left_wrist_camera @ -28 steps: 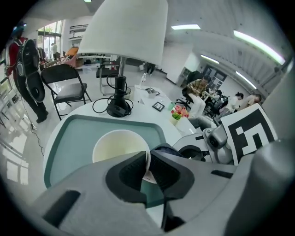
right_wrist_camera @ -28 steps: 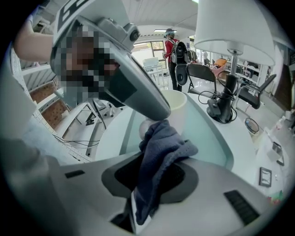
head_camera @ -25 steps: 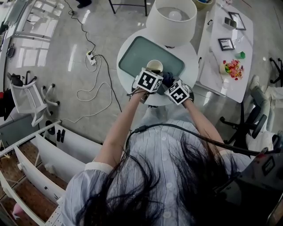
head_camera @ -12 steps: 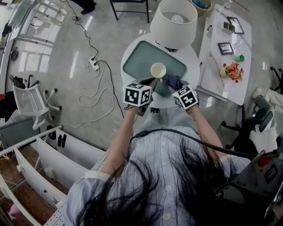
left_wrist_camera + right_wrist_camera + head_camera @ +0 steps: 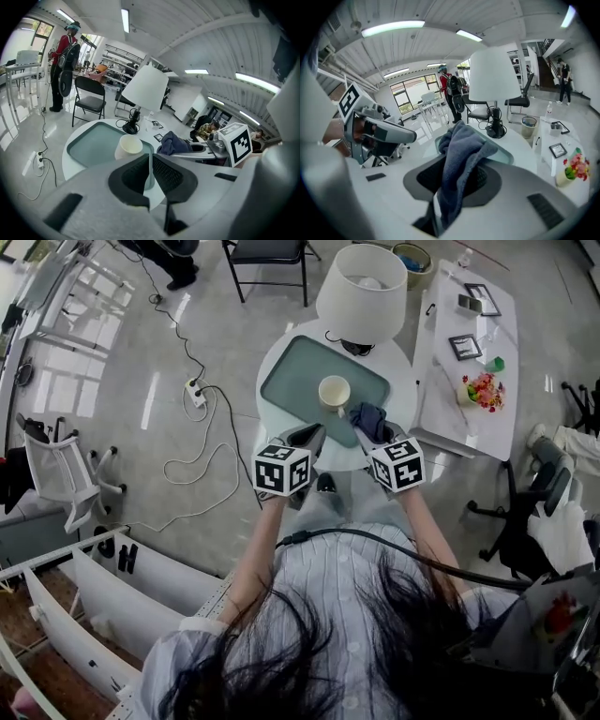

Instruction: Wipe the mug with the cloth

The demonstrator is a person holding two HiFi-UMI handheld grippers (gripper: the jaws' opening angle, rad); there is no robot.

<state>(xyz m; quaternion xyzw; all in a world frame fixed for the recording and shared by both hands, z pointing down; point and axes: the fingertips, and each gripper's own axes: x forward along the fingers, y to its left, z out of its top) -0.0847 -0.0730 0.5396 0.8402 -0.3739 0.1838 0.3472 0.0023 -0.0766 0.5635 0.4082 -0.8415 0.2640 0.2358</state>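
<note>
A cream mug (image 5: 335, 391) stands upright on the green tray (image 5: 291, 381) on the round white table. In the left gripper view the mug (image 5: 129, 146) is just beyond my left gripper (image 5: 150, 160), whose jaws are shut with nothing between them. My left gripper (image 5: 307, 438) hovers at the table's near edge, apart from the mug. My right gripper (image 5: 368, 432) is shut on a dark blue cloth (image 5: 367, 417), to the right of the mug. The cloth (image 5: 461, 152) hangs bunched from the jaws and hides the mug in the right gripper view.
A white-shaded lamp (image 5: 362, 292) stands at the table's far side, its cable on the tray's edge. A long white table (image 5: 469, 381) at the right holds picture frames and flowers. A power strip (image 5: 197, 392) and cables lie on the floor at left. A black chair (image 5: 267, 254) stands beyond.
Both grippers have drawn back from the mug toward the person. The mug, first right by the left gripper, now stands alone on the tray. The cloth stays in the right gripper.
</note>
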